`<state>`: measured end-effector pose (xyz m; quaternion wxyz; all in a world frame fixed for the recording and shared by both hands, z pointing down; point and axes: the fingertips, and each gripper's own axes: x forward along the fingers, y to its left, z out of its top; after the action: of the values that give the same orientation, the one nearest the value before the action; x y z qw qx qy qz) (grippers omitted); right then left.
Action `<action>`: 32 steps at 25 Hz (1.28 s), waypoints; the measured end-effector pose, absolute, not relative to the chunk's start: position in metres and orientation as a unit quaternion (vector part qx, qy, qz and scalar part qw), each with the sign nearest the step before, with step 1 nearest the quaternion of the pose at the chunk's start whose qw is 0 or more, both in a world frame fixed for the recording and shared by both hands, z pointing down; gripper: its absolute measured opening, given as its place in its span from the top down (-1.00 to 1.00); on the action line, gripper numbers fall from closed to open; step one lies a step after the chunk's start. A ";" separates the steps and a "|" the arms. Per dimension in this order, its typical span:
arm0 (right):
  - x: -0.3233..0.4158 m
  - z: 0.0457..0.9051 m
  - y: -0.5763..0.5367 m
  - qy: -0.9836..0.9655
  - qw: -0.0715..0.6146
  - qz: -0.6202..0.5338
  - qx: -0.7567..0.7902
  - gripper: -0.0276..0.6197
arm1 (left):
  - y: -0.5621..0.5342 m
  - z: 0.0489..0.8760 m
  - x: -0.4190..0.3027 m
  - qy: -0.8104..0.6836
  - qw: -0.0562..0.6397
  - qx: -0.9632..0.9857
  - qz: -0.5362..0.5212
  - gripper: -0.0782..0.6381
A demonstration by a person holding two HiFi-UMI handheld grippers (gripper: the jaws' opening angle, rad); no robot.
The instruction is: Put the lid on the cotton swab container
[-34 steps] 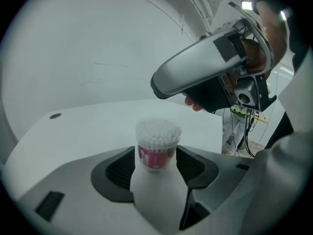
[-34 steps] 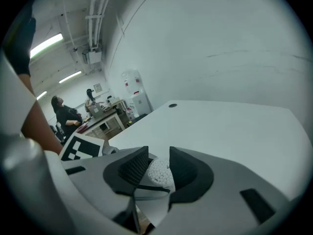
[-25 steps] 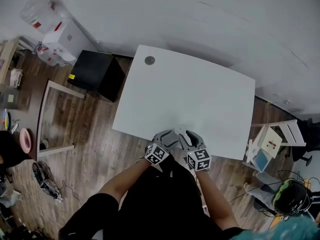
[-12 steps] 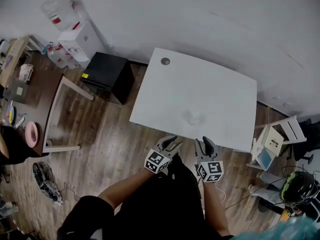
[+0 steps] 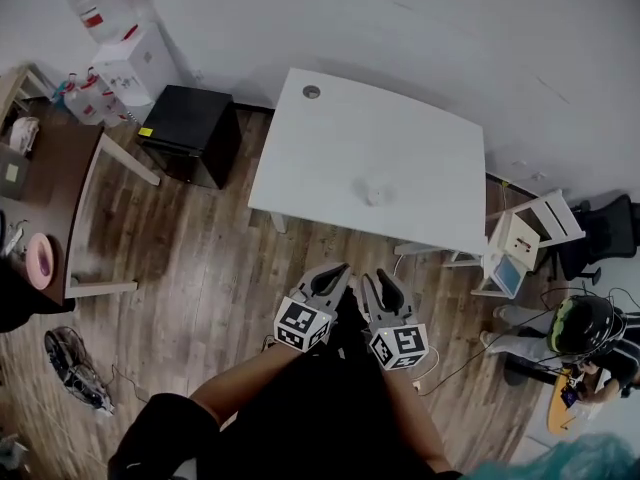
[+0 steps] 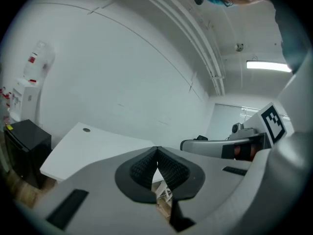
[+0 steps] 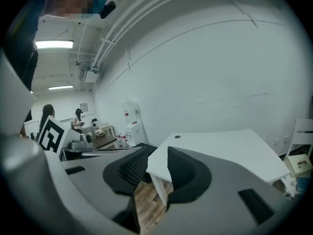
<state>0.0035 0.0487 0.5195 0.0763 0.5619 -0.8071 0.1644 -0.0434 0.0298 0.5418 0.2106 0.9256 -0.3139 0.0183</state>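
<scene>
A small clear cotton swab container stands alone on the white table, near its middle. Whether its lid is on I cannot tell at this size. Both grippers hang close to my body over the wooden floor, well short of the table's front edge. My left gripper is shut; its jaws have just been closing, and its ribbed pads meet with nothing between them. My right gripper is open and empty, with floor and a table leg showing through its gap. Neither gripper view shows the container.
A black cabinet and a water dispenser stand left of the table. A small white chair sits off its right corner. A wooden-framed table is at far left. A seated person and floor cables are at lower right.
Both grippers have pulled back from the table's front edge and now hang over the floor. The left jaws have closed. The container has come into view on the table.
</scene>
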 end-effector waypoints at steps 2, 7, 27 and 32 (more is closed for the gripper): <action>-0.007 0.510 0.064 -0.810 0.073 0.161 0.559 0.52 | 0.044 0.531 -0.045 -0.322 0.203 0.925 0.014 0.74; -0.016 0.485 0.079 -0.813 0.045 0.137 0.564 0.76 | 0.061 0.509 -0.055 -0.356 0.170 0.919 0.014 0.74; 0.064 0.457 0.119 -0.785 0.064 0.069 0.613 0.80 | 0.106 0.458 0.032 -0.380 0.056 0.923 0.026 0.74; 0.087 0.457 0.127 -0.785 0.063 0.072 0.613 0.80 | 0.114 0.459 0.054 -0.380 0.055 0.923 0.035 0.74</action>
<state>0.0873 0.1269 0.4570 0.0626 0.6126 -0.7846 0.0725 0.0542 0.1140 0.4591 0.0550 0.9225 -0.3804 0.0349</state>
